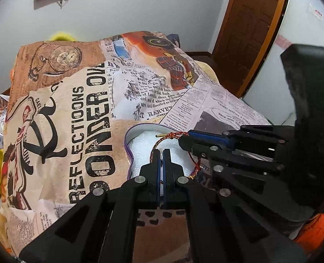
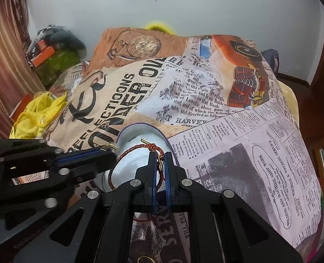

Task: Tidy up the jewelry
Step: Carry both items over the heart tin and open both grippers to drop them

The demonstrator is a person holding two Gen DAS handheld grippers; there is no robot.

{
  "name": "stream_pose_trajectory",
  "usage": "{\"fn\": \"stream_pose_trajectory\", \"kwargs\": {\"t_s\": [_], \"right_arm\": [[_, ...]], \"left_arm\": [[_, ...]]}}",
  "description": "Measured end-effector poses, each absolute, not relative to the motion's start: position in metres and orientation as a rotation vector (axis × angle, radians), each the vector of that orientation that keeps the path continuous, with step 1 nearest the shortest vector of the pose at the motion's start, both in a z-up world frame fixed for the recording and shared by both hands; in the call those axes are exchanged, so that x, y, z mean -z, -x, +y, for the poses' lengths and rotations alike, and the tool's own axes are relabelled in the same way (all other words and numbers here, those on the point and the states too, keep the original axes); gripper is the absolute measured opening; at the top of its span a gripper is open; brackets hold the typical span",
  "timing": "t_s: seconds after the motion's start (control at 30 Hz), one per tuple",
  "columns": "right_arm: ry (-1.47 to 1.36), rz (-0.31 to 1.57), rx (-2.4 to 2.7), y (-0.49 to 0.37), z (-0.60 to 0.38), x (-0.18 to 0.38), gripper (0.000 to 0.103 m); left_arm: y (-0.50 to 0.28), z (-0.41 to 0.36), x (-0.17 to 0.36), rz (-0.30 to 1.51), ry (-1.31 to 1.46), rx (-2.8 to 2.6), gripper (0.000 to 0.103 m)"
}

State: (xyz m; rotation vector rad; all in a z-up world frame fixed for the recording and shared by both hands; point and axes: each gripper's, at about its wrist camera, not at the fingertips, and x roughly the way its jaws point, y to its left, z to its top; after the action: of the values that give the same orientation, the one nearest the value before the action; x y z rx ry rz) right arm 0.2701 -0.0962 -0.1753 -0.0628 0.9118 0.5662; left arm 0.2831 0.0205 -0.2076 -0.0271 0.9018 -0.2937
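- Step in hand: laying a red cord bracelet (image 2: 137, 148) into a purple-rimmed tin (image 2: 162, 134) lined with white foam (image 1: 144, 144).
- Right gripper (image 2: 161, 164): pressed together, pinching the bracelet beside its knot.
- Left gripper (image 1: 161, 160): pressed together, apparently on the same cord; in the right wrist view it enters from 9 o'clock.
- Next move, as judged: lower the loop onto the foam, then release both grips without snagging the cord.
- Tin rests on a printed cloth (image 1: 85, 109).

The left gripper (image 1: 161, 155) hides the near part of the red cord bracelet (image 1: 162, 140) and the near rim of the tin (image 1: 127, 140). In the right wrist view, a gold ring (image 2: 145, 259) is cut off by the bottom edge, and the bedspread's (image 2: 227, 153) small newsprint is unreadable.
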Motion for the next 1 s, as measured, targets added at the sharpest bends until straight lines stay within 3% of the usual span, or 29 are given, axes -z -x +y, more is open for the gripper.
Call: {"fn": "stream_pose_trajectory", "kwargs": {"t_s": [0.37,0.47,0.53,0.77,0.93,1.0], "right_arm": [[0.056,0.93,-0.589,-0.271,-0.104,0.174,0.009],[0.062,0.923,-0.59,-0.269,-0.104,0.171,0.019],[0.061,0.915,-0.586,-0.267,-0.104,0.169,0.031],[0.065,0.88,-0.568,-0.255,-0.111,0.154,0.032],[0.074,0.863,-0.549,-0.243,-0.12,0.146,0.032],[0.082,0.859,-0.539,-0.237,-0.124,0.144,0.032]], "left_arm": [[-0.283,0.023,0.206,0.907,0.025,0.28,0.0],[-0.279,0.024,0.203,0.898,0.012,0.274,0.0],[-0.277,0.024,0.2,0.895,0.004,0.269,0.0],[-0.265,0.028,0.193,0.89,-0.004,0.238,0.001],[-0.251,0.03,0.188,0.889,-0.008,0.22,0.009],[-0.245,0.03,0.186,0.888,-0.01,0.214,0.017]]}}
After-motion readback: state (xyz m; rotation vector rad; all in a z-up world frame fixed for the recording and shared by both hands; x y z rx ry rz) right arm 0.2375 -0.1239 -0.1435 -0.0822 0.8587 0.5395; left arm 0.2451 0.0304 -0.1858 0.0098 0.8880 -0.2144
